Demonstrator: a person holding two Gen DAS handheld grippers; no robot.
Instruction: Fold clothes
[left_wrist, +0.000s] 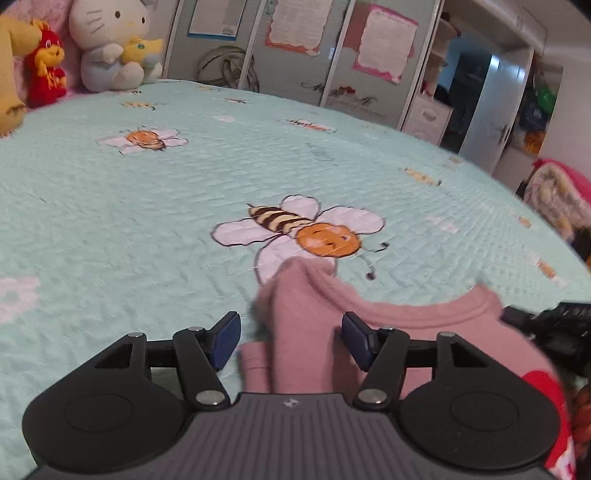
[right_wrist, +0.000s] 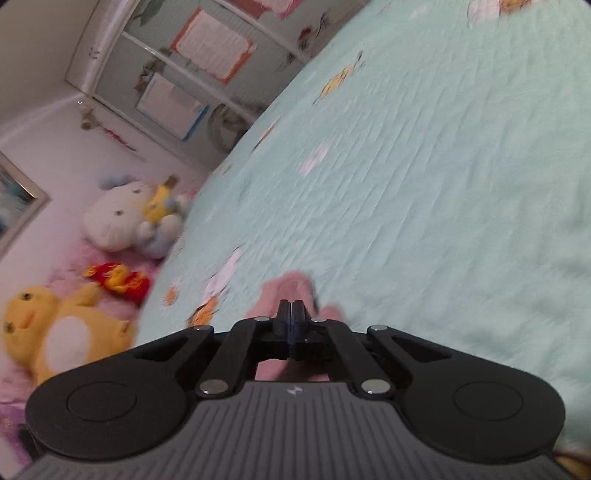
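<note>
The left gripper (left_wrist: 291, 338) stands released, its blue pads (left_wrist: 226, 339) either side of a raised fold of the pink garment (left_wrist: 306, 325) without pressing it; the right gripper (right_wrist: 291, 314) looks clenched, pink cloth at its tips — whether pinched I cannot tell. The garment lies at the near edge of the bee-print bedspread (left_wrist: 147, 221); best to lay the fold flat, edges aligned, before lifting away.

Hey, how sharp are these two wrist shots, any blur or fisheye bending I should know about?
Left wrist view: gripper body crisp, the pink garment between the open left gripper smeared, the bedspread bulging from fisheye curvature. Right wrist view: tilted and motion-blurred across the plush toys; only the shut right gripper stays sharp. Lighting soft in both, no glare.
</note>
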